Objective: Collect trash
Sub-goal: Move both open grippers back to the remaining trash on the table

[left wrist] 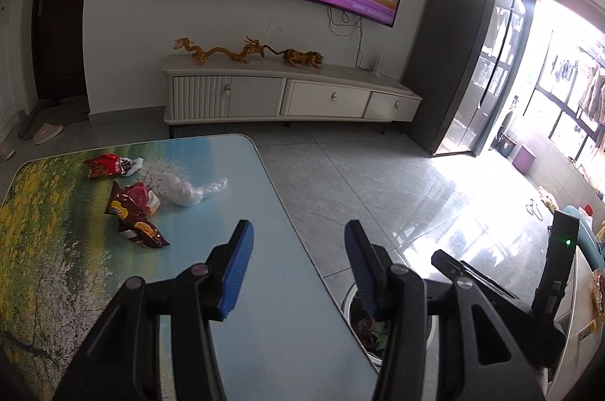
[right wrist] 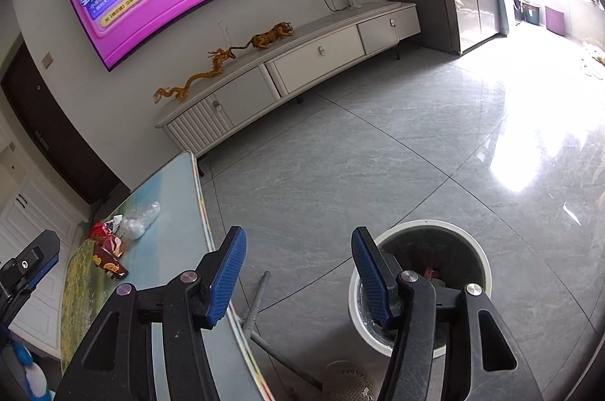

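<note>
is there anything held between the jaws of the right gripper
No, the right gripper has open jaws with only the floor and the trash bin showing behind them.

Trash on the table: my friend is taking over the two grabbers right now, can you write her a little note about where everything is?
Left hand-held gripper: open, holding nothing, above the near edge of the table.
Right hand-held gripper: open, holding nothing, over the floor between the table and the bin.
On the table: a red snack wrapper, a brown snack wrapper and a clear plastic bag, close together.
The bin stands on the floor beside the table.
Done: some trash already lies in the bin.
Left: pick up those three pieces and drop them in the bin.
</note>
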The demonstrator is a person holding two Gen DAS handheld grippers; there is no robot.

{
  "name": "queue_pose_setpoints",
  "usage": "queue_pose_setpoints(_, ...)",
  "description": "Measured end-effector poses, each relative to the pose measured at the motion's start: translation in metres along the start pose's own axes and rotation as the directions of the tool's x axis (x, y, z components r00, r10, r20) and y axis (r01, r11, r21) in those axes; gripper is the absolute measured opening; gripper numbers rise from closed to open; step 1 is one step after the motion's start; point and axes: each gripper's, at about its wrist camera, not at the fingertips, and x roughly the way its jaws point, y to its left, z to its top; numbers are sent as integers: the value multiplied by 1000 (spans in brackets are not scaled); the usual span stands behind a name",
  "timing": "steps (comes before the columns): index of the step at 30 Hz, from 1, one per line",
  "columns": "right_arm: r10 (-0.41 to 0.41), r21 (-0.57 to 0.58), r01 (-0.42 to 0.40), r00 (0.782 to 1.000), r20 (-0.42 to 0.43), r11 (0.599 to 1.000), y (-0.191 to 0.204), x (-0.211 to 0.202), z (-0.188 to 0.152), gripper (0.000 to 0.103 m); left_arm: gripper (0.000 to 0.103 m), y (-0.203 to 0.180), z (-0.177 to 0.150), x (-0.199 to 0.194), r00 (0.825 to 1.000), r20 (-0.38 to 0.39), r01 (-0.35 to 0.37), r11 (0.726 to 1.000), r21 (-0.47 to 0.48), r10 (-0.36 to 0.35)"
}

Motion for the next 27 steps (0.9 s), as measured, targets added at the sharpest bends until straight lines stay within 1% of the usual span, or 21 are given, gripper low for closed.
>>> queue_pose_setpoints(8,62,-115,-59,998,18,992,62,-14,1,56,48,51,4,-38,996,64,-56,995,-86,62)
queue_pose_setpoints(11,87,-151,-83,996,24,985,82,-19,1,56,48,68,7,-53,992,96,-74,991,-116,85)
queue_pose_setpoints(13,102,-177,-95,994,30,980,95,-23,1,56,48,80,10,-61,987,111,-98,986,-136,114)
queue_pose_setpoints(21,156,-259,-137,986,54,956,139,-36,7,56,48,122,16,-83,974,143,-144,965,-218,177)
queue_pose_setpoints(27,193,-294,-166,979,65,941,162,-41,13,56,48,144,22,-92,967,153,-158,951,-264,203)
